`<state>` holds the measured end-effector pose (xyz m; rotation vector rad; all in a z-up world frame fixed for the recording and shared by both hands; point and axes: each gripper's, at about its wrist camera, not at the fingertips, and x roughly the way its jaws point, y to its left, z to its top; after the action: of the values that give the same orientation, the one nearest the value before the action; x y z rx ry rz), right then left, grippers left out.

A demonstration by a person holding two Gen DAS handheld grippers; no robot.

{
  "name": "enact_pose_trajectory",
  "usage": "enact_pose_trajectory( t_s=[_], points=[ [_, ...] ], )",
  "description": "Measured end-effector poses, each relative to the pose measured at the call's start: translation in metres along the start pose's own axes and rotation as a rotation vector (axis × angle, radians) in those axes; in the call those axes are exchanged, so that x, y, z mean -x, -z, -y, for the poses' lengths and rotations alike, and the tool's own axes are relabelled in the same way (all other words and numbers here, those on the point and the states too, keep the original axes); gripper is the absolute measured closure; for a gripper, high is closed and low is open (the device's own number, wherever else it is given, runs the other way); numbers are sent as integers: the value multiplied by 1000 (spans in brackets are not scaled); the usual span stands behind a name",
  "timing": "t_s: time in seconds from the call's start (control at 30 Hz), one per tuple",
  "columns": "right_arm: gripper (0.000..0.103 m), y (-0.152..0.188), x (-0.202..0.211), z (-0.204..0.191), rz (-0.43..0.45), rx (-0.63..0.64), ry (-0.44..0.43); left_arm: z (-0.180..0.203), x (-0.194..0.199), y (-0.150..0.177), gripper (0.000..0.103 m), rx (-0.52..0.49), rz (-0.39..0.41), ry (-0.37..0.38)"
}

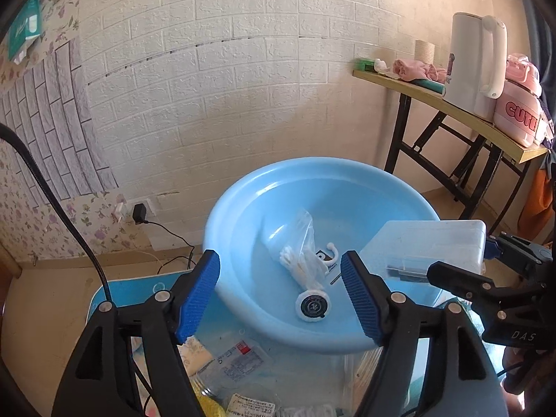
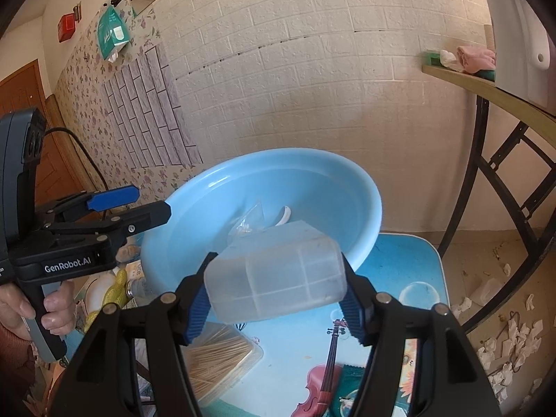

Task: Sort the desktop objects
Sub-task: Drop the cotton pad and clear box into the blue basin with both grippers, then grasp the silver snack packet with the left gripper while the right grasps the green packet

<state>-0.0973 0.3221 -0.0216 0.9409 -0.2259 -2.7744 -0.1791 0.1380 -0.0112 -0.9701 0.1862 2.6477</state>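
The light blue basin [image 1: 323, 253] stands on a counter [image 2: 410, 264] with a blue printed cover. Inside the basin lie a clear bag of cotton swabs [image 1: 302, 260], a white hook [image 1: 330, 253] and a small round black and white object [image 1: 311, 307]. The left claw [image 1: 281, 299] stands over the near rim of the basin with its blue pads wide apart and nothing between them. The right claw [image 2: 278, 299] grips a translucent plastic box [image 2: 278, 281] by its two sides and holds it over the near edge of the basin. Near the basin, on the counter, lie a pack of wooden sticks [image 2: 219, 361] and a yellow net [image 2: 114, 292].
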Motion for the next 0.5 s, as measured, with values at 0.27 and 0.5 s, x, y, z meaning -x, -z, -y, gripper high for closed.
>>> enact_pose_trajectory(
  t_s=[0.27,0.5],
  points=[
    [39,4,16,-9,-1,14,10,-37,31,25,31,73,1,-62],
    [39,11,31,-20,-6,14,32,-69,58,54,30,130,7,-126]
  ],
)
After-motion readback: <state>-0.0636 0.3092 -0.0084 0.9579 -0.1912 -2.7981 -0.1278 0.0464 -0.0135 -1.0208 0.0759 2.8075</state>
